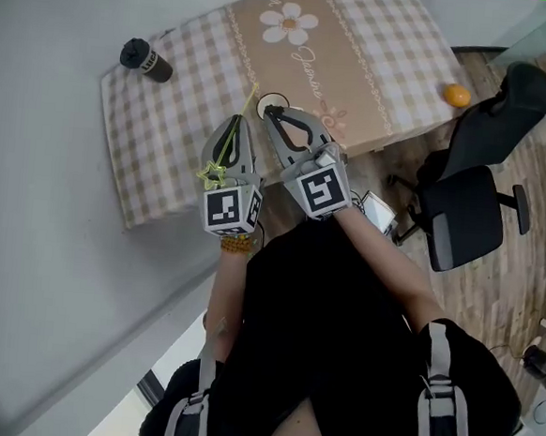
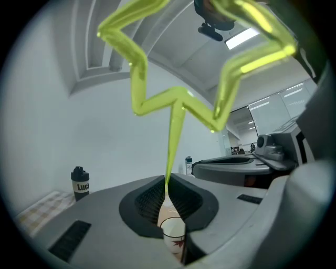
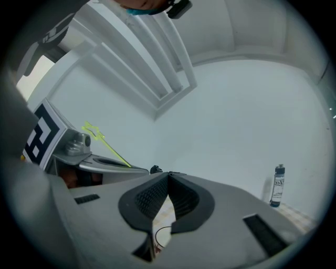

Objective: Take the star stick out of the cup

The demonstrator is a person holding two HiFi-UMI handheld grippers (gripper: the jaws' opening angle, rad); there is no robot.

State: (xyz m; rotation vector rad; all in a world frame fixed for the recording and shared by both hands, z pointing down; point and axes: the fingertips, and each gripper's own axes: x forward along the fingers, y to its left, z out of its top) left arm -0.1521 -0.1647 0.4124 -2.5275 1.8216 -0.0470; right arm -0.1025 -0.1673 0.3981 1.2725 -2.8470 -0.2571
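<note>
My left gripper (image 1: 244, 121) (image 2: 167, 186) is shut on the thin shaft of the yellow-green star stick (image 1: 211, 173) (image 2: 173, 126). Its star end lies back over the gripper body, close to the camera in the left gripper view. The white paper cup (image 1: 280, 100) (image 2: 173, 231) with a red leaf print stands on the checked tablecloth (image 1: 186, 130), just below and beyond both grippers' jaws. My right gripper (image 1: 267, 110) (image 3: 168, 177) is shut, pads touching above the cup (image 3: 164, 236). I cannot tell whether it touches the rim. The star stick (image 3: 97, 134) shows at the left of the right gripper view.
A black bottle (image 1: 144, 59) (image 2: 79, 183) stands at the table's far left corner. A small pale bottle (image 3: 278, 185) stands off to the right. An orange ball (image 1: 457, 95) lies near the table's right edge. A black office chair (image 1: 472, 200) is beside the table.
</note>
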